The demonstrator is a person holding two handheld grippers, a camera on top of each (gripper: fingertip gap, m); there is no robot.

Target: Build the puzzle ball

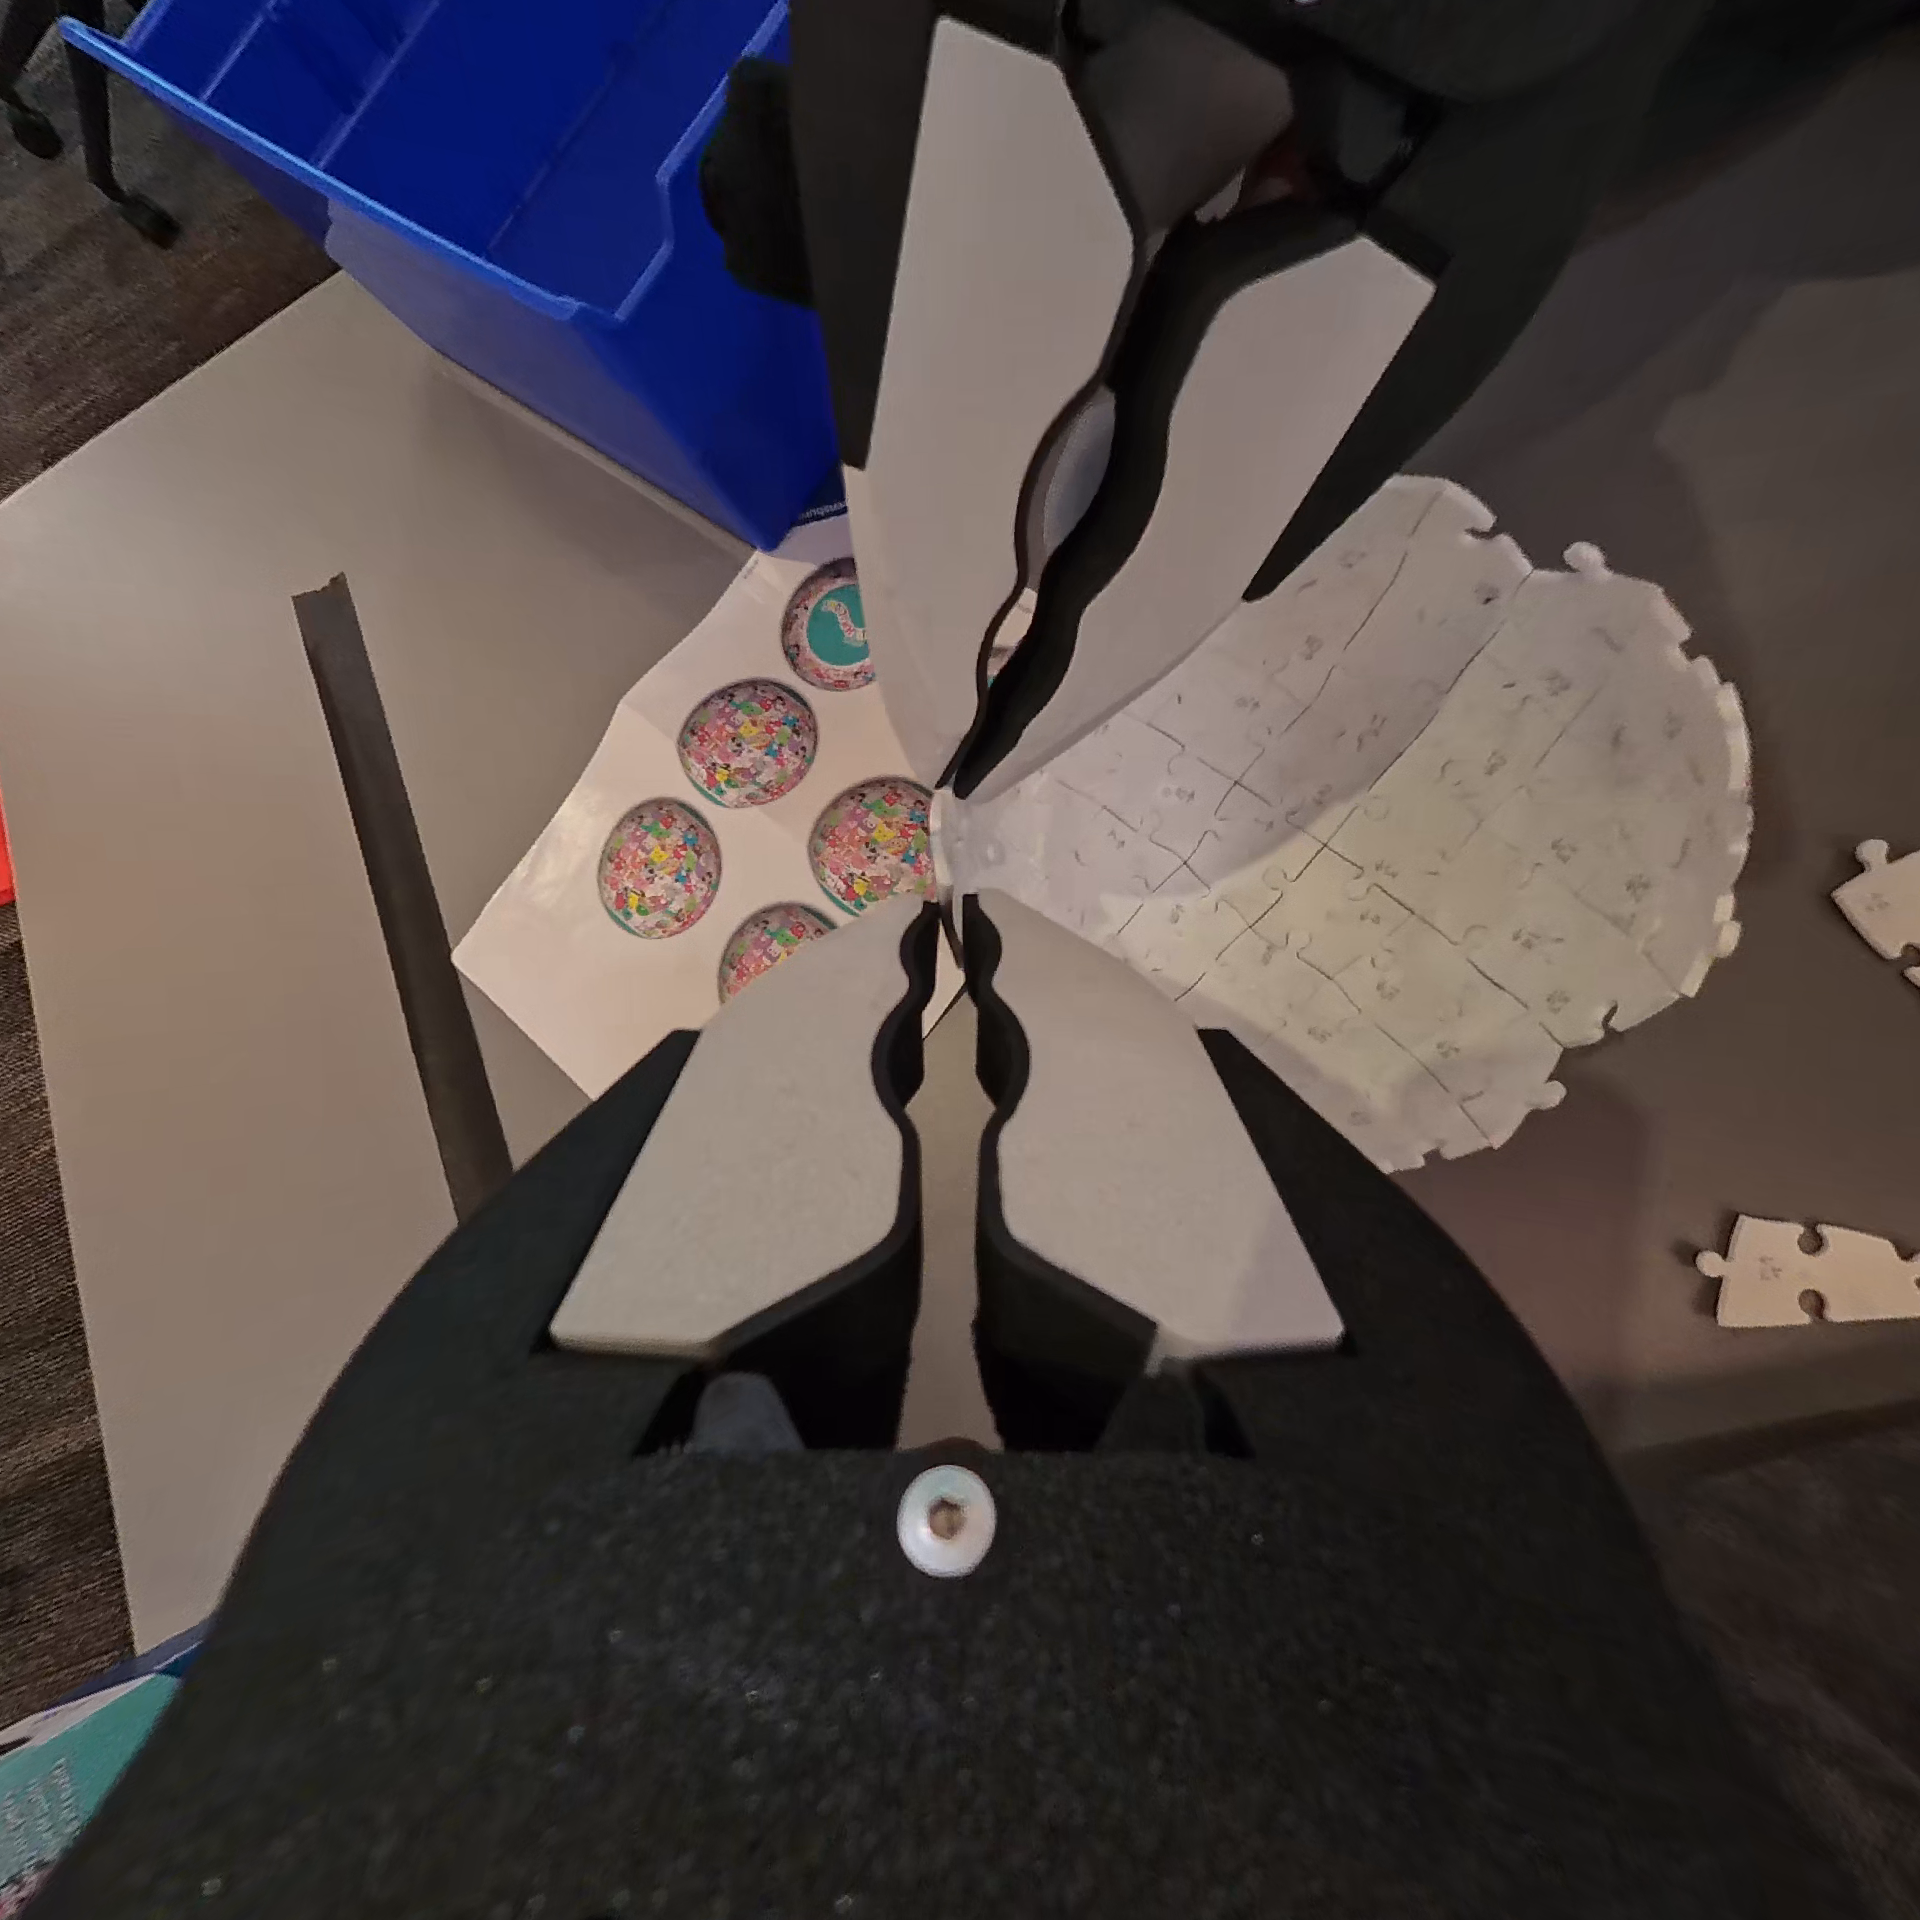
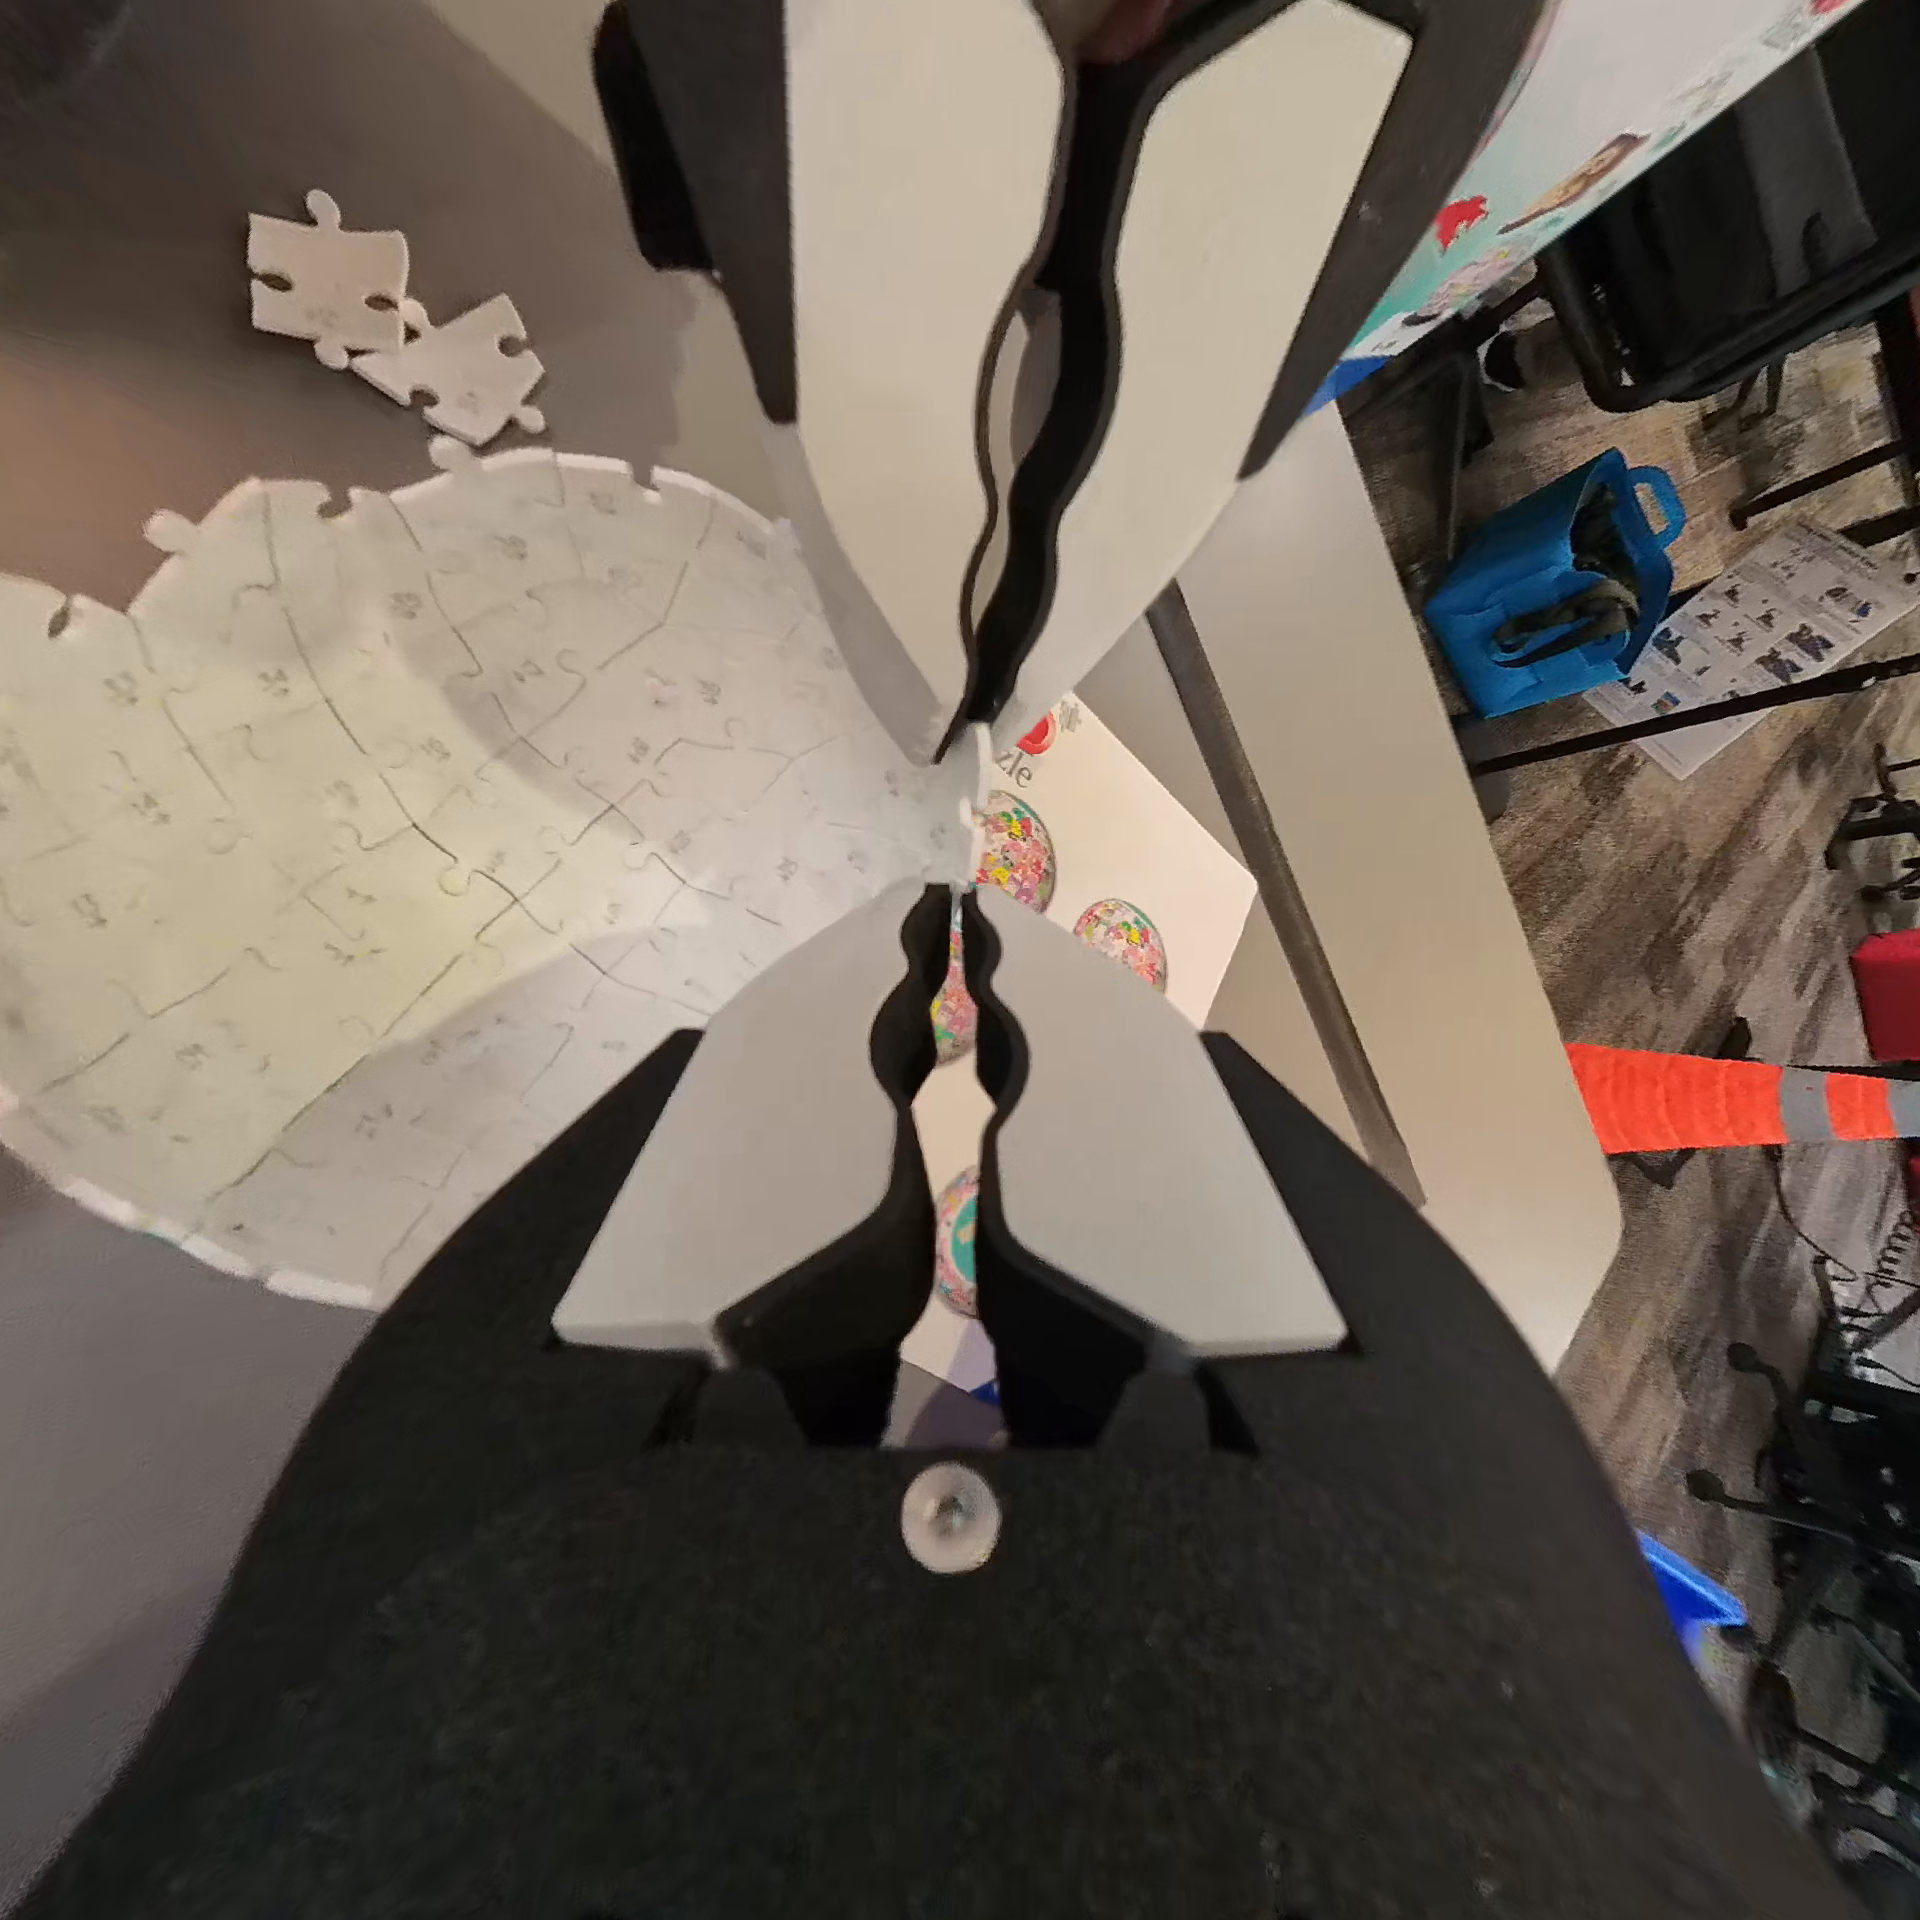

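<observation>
Left hand-held gripper (image 1: 948, 914): nearly shut, nipping near edge of puzzle shell (image 1: 1455, 862). Right hand-held gripper (image 2: 961, 909): nearly shut too, nipping same edge from other side, tips almost touching. Shell: curved white sheet of joined pieces, blank side up, held above grey tabletop (image 1: 187, 935). Looks light, bendy, easy to pop apart at joins. Best pinched on edge tabs, softly, no twisting. Loose pieces (image 2: 390, 317) on tabletop just beside shell. Picture sheet (image 1: 665, 821) under tips, blue bin (image 1: 540, 187) far left.

Matt white card puzzle shell (image 1: 1403, 831); glossy blue plastic bin (image 1: 540, 208).
</observation>
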